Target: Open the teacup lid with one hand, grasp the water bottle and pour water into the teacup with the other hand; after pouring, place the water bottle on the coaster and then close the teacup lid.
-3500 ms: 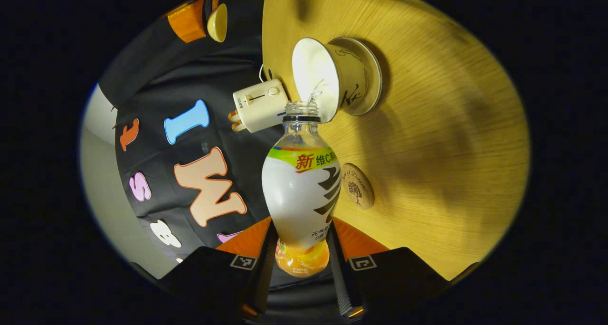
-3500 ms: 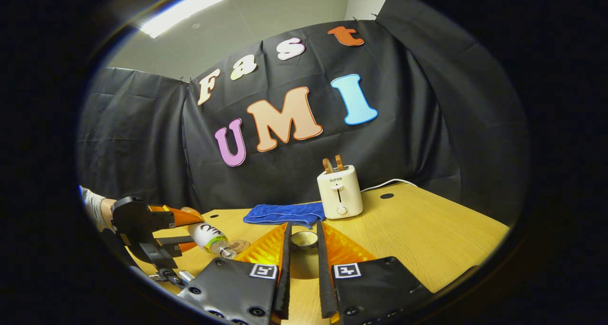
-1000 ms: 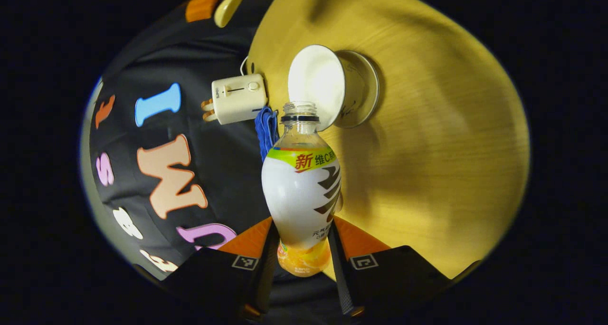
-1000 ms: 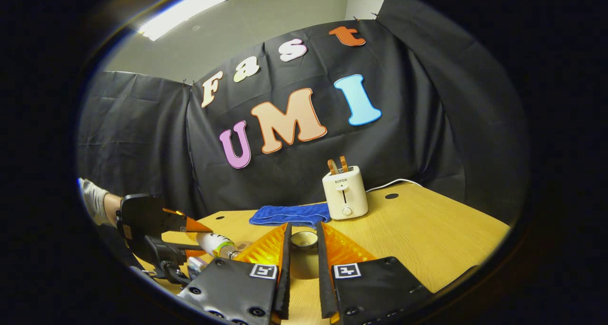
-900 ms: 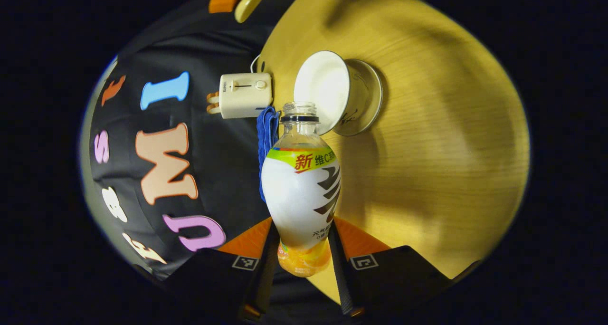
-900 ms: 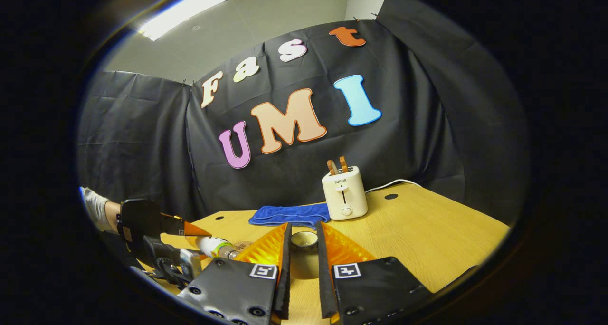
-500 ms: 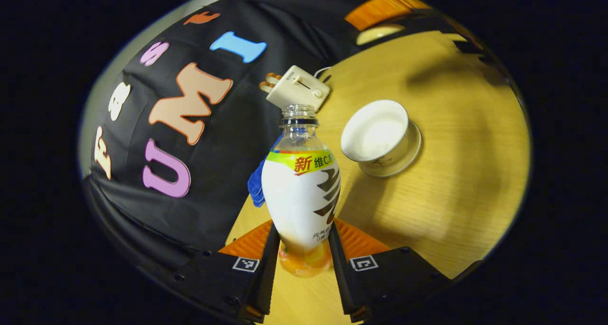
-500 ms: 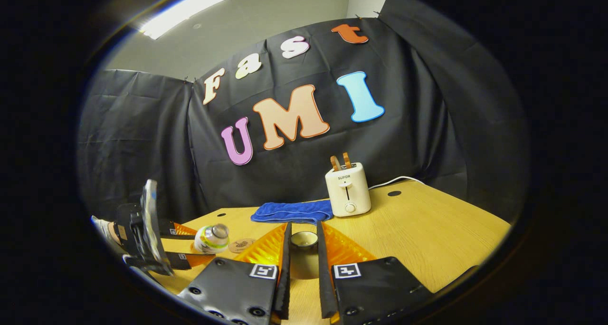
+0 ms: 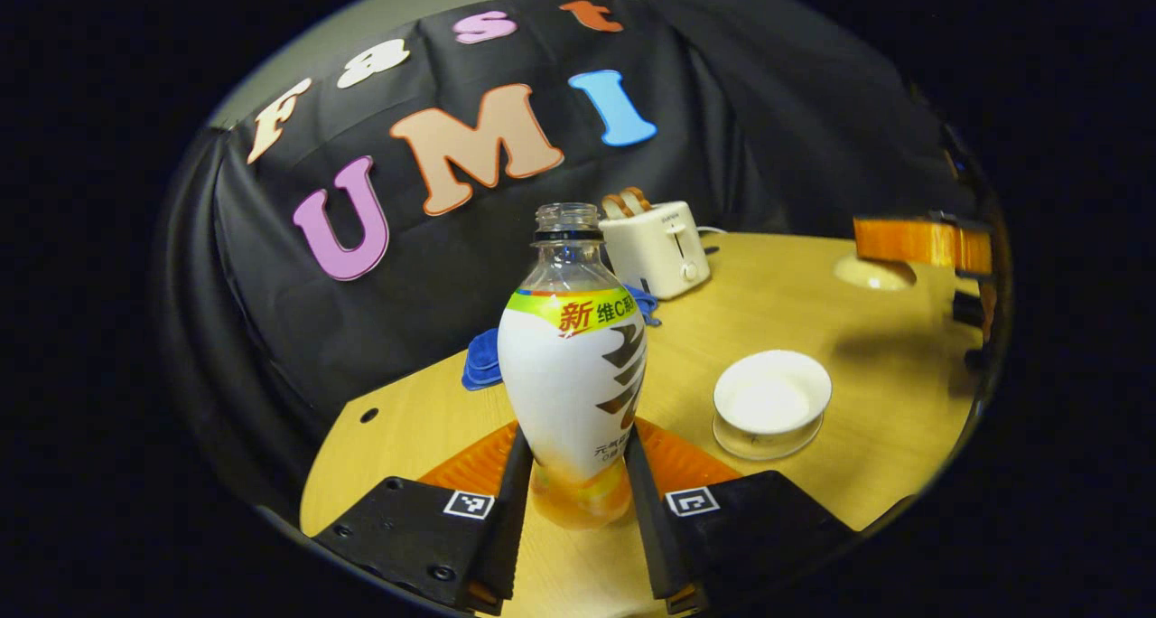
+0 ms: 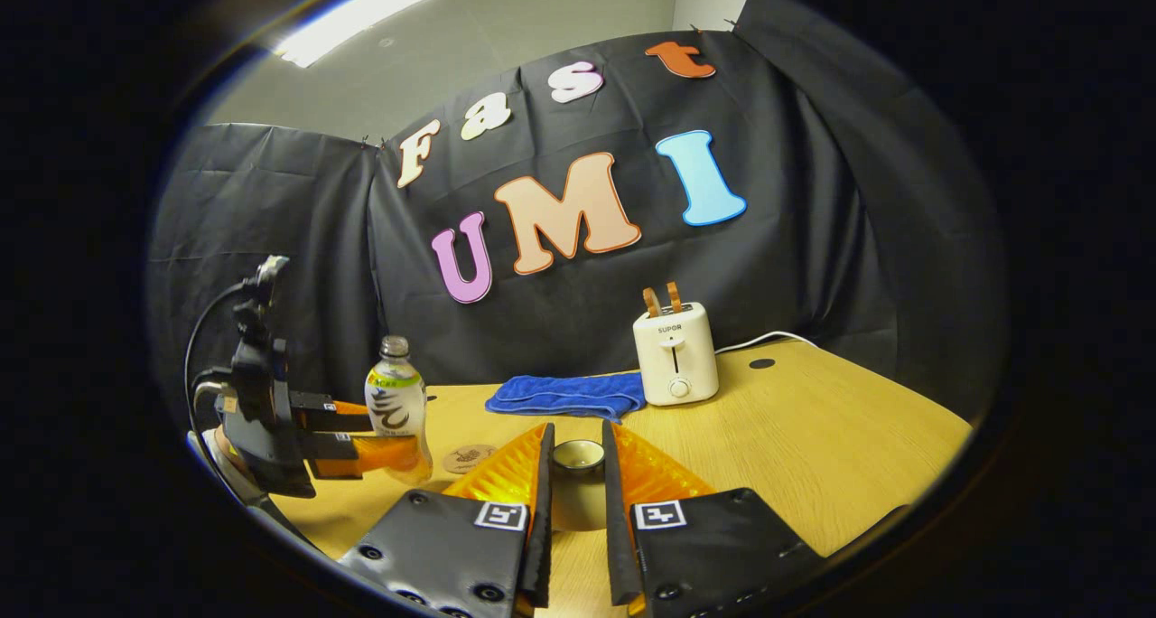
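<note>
Both hand-held grippers hold something. Our left hand-held gripper (image 9: 578, 487) points level, clamping the upright, uncapped water bottle (image 9: 573, 374) low on its body above the table (image 9: 813, 275). Our right hand-held gripper (image 10: 576, 482) pinches the teacup lid (image 10: 578, 456). The left gripper view shows the open white teacup (image 9: 770, 403); the right gripper view shows the coaster (image 10: 467, 458) beside the bottle.

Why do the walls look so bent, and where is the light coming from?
Both views bulge from a fisheye lens, curving the wall. Right gripper view: a bright ceiling strip light glares top left. Left gripper view: dark shadows lie on the table beside the teacup.
</note>
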The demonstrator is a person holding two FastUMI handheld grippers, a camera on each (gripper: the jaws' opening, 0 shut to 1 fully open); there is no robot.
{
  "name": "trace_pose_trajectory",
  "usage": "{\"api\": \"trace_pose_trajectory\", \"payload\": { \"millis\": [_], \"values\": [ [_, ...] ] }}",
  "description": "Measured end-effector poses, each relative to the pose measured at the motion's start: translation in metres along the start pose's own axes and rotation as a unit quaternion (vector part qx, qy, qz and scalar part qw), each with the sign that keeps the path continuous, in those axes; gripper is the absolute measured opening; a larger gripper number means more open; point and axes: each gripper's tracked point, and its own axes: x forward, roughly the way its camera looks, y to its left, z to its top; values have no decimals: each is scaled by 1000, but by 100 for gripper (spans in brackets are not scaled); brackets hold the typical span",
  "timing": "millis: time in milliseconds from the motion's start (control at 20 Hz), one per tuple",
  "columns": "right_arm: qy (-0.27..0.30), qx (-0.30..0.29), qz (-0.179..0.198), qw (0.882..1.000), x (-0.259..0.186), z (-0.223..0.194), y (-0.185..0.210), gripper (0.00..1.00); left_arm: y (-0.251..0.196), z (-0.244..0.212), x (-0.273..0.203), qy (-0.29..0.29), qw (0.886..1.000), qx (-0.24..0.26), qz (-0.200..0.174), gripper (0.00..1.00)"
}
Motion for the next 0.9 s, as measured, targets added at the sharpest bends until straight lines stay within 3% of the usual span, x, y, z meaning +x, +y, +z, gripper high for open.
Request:
{"api": "trace_pose_trajectory", "payload": {
  "millis": [200, 350, 500, 900],
  "values": [
    [-1, 1, -2, 1000, -1, 1, -2, 31, 21, 20, 9, -53, 993, -100, 22, 53],
    [1, 3, -3, 1000, 1, -1, -4, 27, 33, 23, 29, -68, 986, -148, 30, 54],
    [2, 1, -3, 1000, 1, -3, -4, 31, 40, 12, 50, -63, 983, -165, 40, 53],
    [13, 2, -7, 1000, 6, -11, -8, 29, 48, -8, 85, -64, 976, -199, 59, 55]
  ]
}}
